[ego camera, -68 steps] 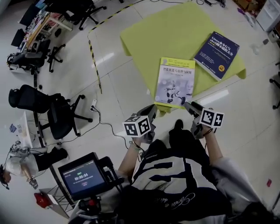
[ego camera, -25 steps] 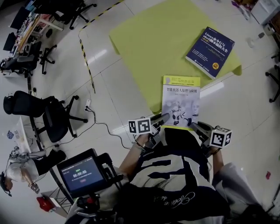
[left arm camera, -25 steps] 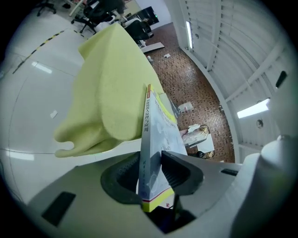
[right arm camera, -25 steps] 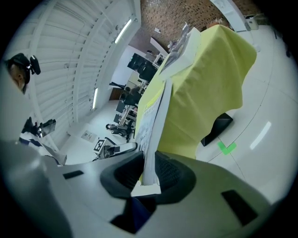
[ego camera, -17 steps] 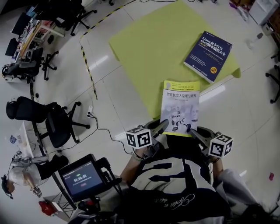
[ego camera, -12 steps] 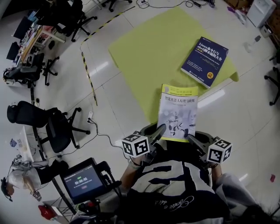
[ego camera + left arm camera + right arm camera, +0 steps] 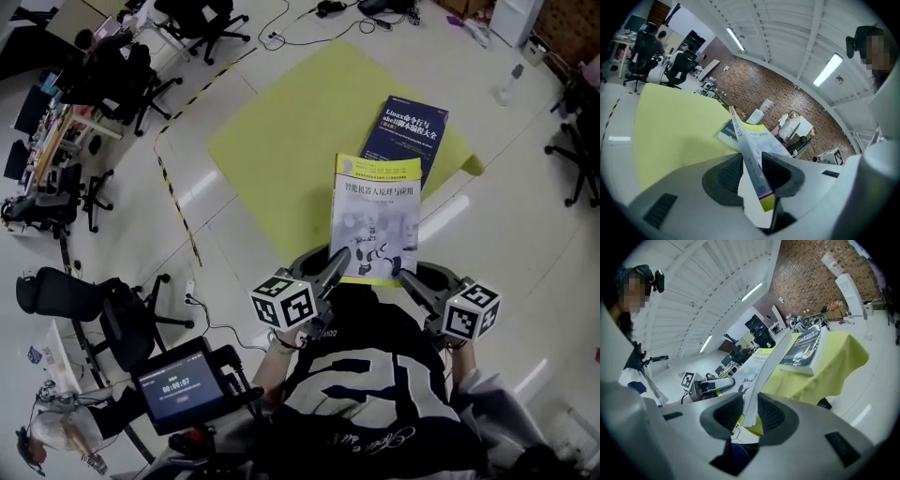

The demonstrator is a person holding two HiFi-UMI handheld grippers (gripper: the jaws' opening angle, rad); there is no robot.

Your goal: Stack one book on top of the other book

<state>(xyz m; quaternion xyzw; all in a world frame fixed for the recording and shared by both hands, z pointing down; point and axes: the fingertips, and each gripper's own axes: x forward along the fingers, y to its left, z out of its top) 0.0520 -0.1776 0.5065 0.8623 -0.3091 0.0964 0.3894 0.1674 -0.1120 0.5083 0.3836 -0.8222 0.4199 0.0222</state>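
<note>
**Head view: white-and-yellow paperback book (image 7: 375,220) held in the air by both tools**

I have the left tool (image 7: 336,266) clamped on the book's near left corner, at the spine. The right tool (image 7: 403,276) is clamped on the near right corner. In each gripper view the ribbed pads press the book's edge from both sides, and nothing else sits between them. The book hangs clear of the yellow-green cloth-draped desk (image 7: 281,141). Its far edge overlaps the near end of the dark blue book (image 7: 405,131), which lies flat on the cloth. I cannot tell how high above it the paperback is.

I judge the paperback light and thin, with a glossy cover that could slide in the pads. It looks limp enough to droop if one corner lets go. Holding it by the two corners of the near edge suits it, provided both sides are carried level.

Both tools reach forward from in front of the torso, close together and tipped slightly downward, with their marker cubes toward the camera.
</note>
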